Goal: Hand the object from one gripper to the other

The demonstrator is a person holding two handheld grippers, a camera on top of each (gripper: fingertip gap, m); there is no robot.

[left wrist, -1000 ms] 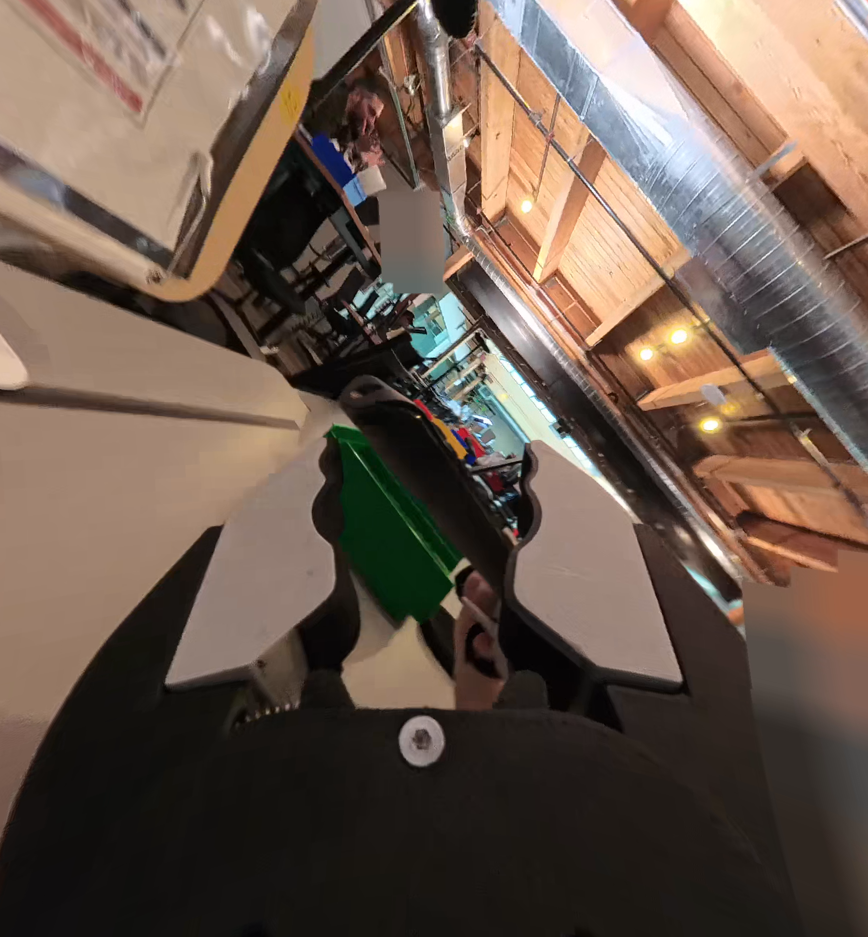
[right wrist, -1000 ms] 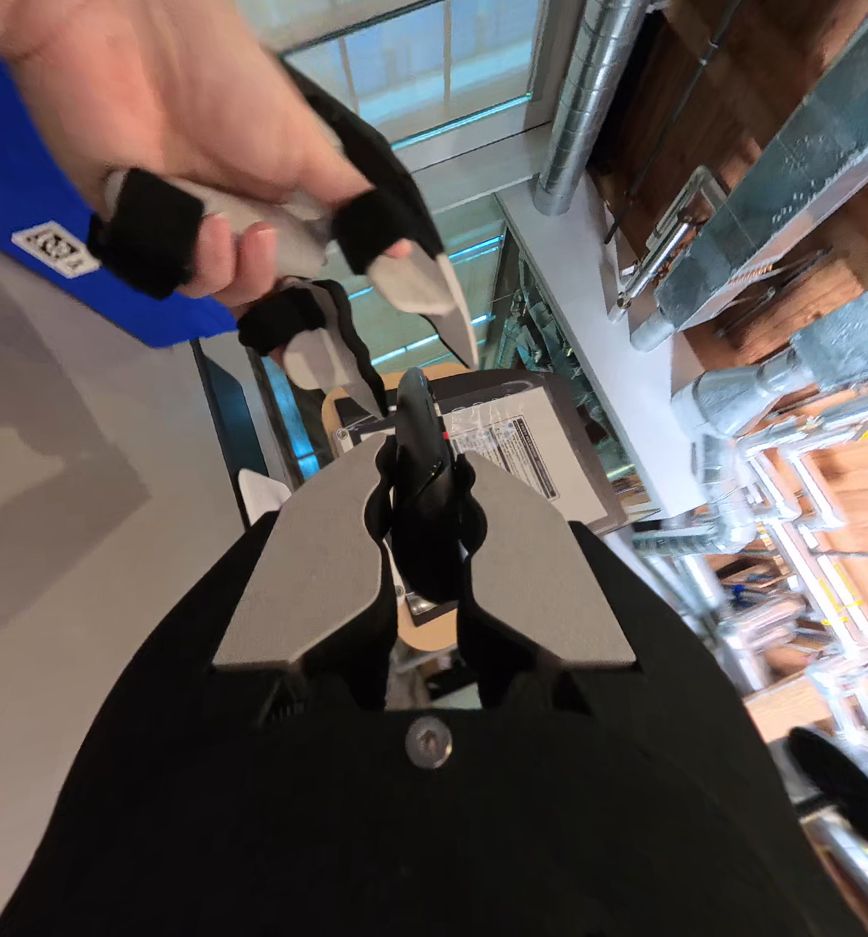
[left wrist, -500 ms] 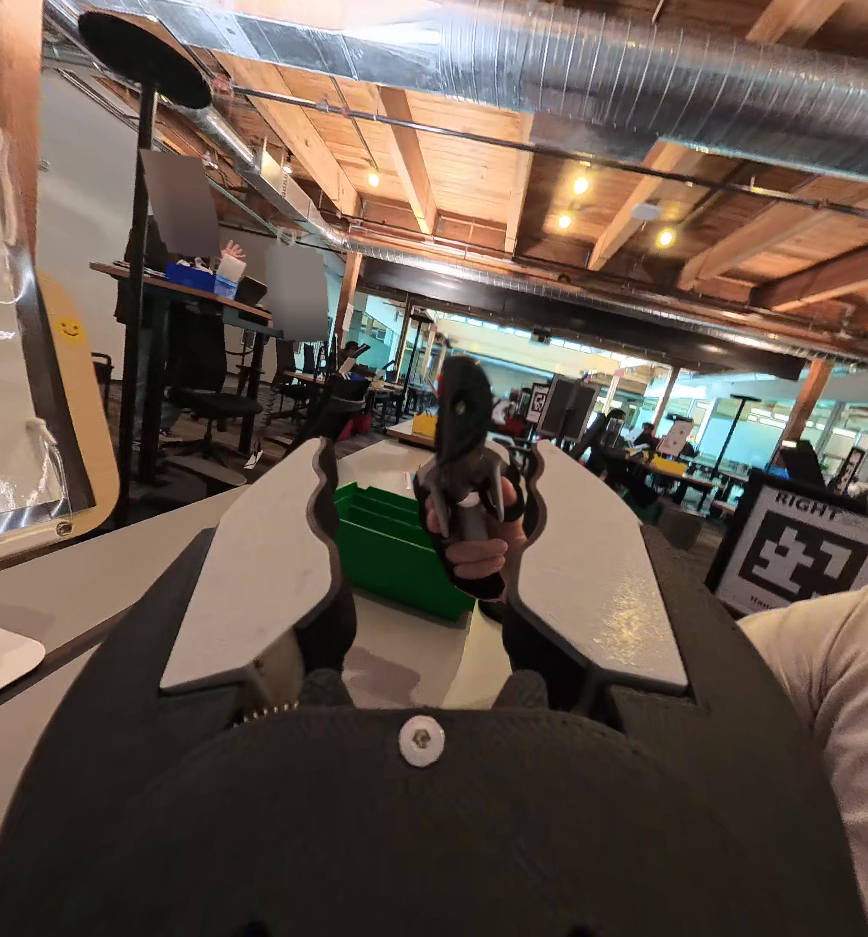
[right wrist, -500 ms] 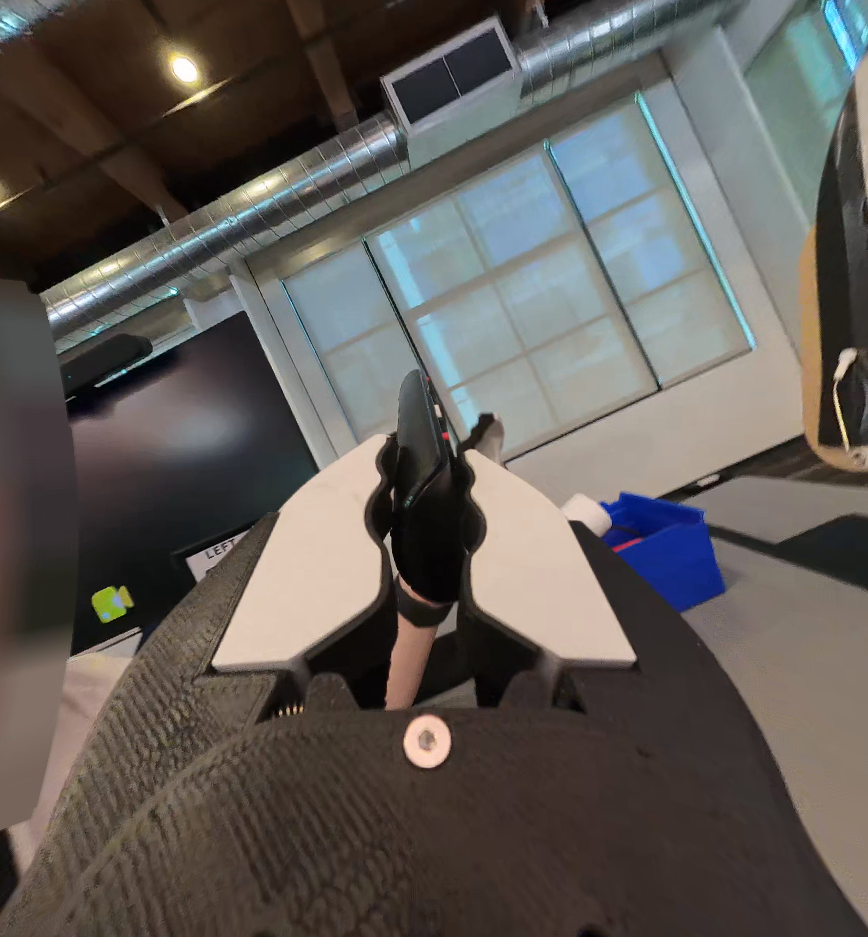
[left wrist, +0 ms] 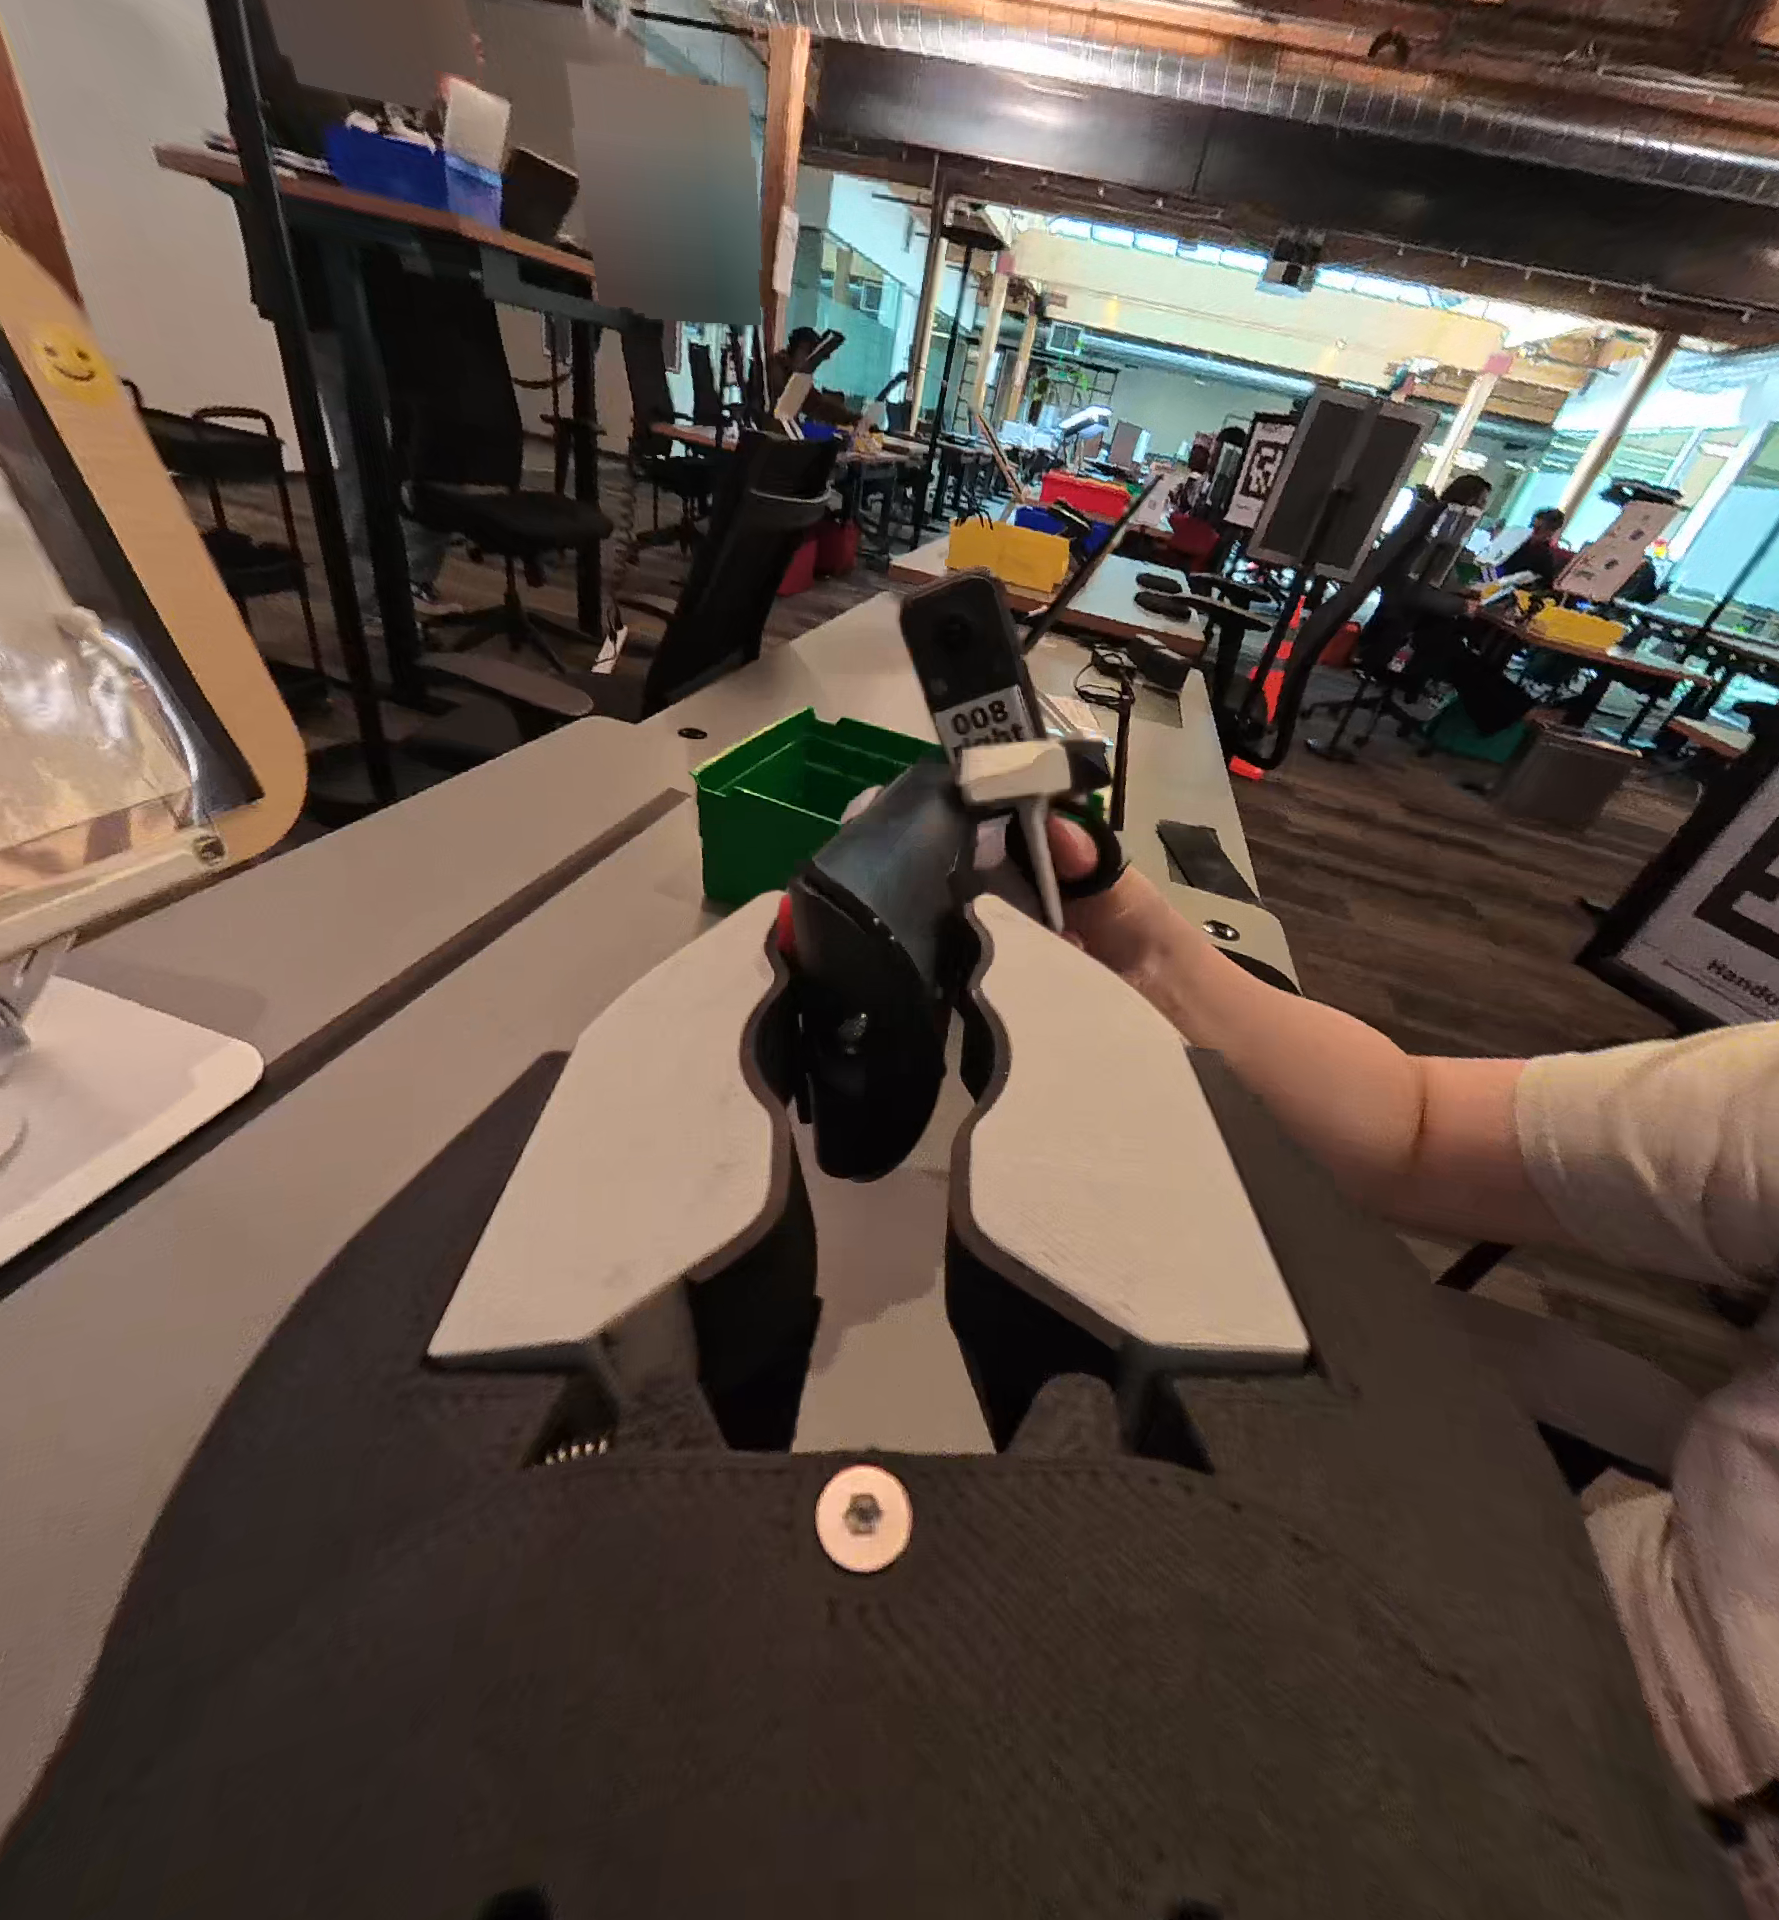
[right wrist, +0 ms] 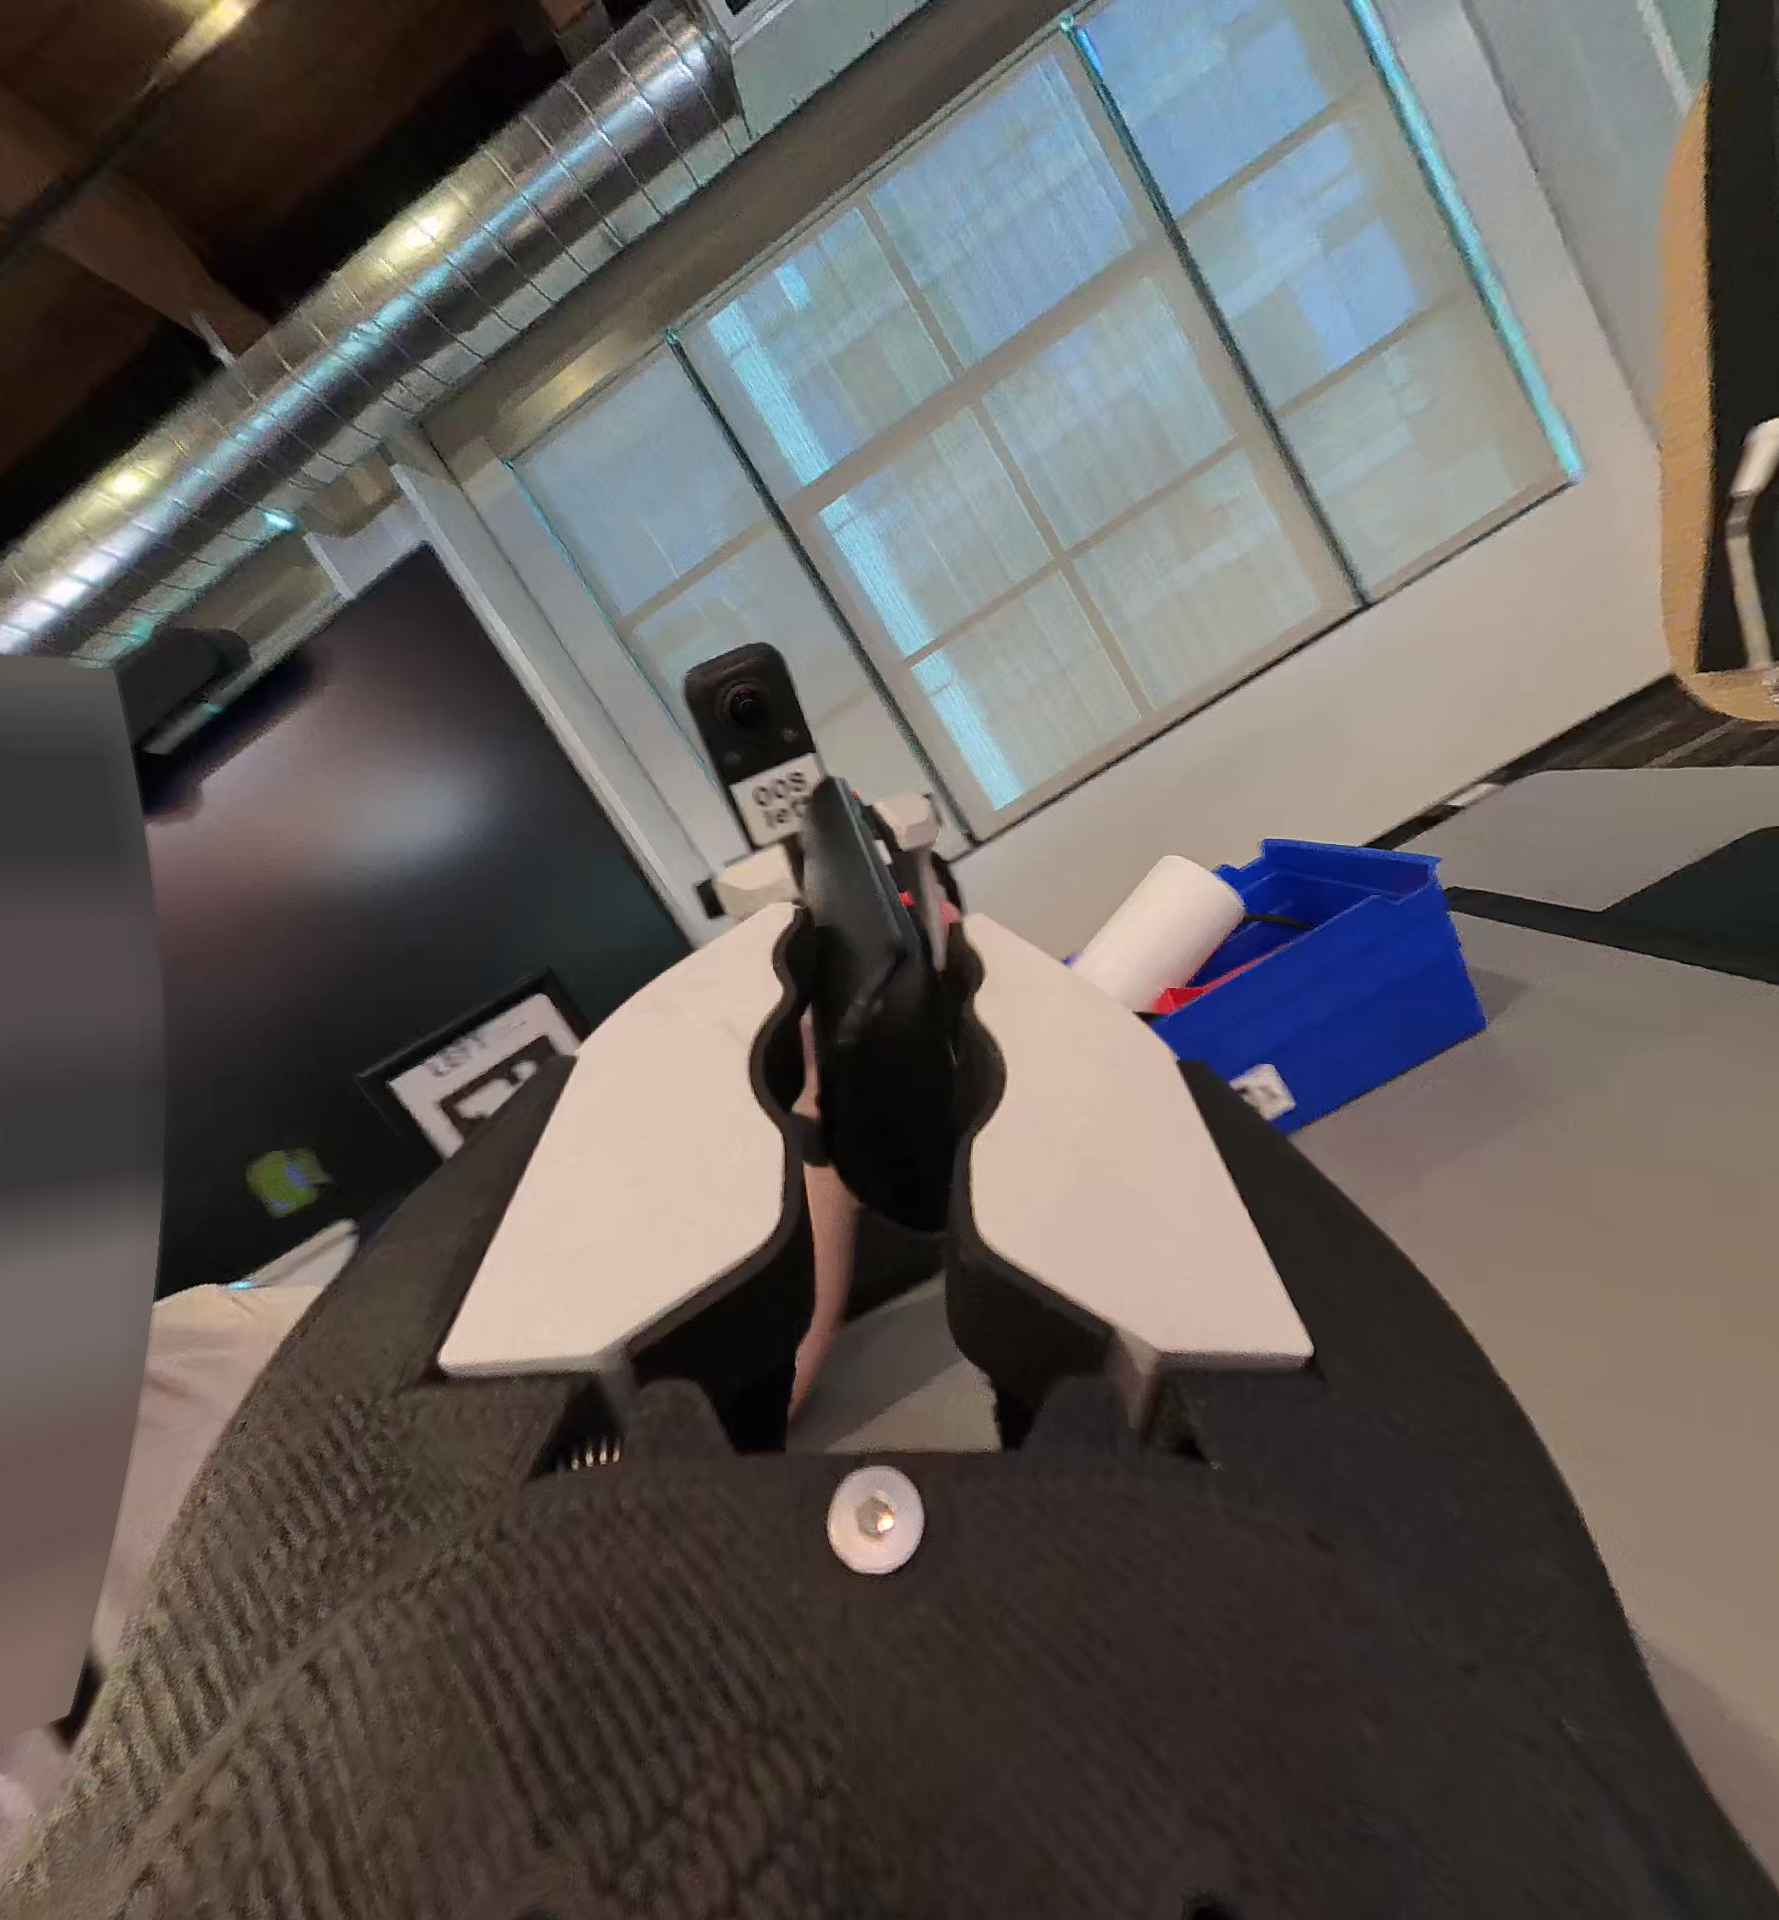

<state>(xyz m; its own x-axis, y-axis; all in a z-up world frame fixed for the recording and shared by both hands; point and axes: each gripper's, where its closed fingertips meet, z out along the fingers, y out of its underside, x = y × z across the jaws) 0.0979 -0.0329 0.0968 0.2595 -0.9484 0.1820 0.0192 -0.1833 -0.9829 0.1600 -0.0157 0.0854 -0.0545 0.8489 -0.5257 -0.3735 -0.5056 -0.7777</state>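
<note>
Right claw [right wrist: 880,920] clenches black object [right wrist: 869,1039]; left claw [left wrist: 869,935] flanks it, grip unclear; white-labelled camera [left wrist: 958,644] behind.

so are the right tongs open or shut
shut: the right tongs pinch the black object between both fingers

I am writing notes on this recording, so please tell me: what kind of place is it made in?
Probably an open-plan workshop or lab office. The left wrist view shows rows of desks with office chairs and coloured parts bins, such as a green bin; exposed metal ducting runs under a wooden ceiling.
</note>
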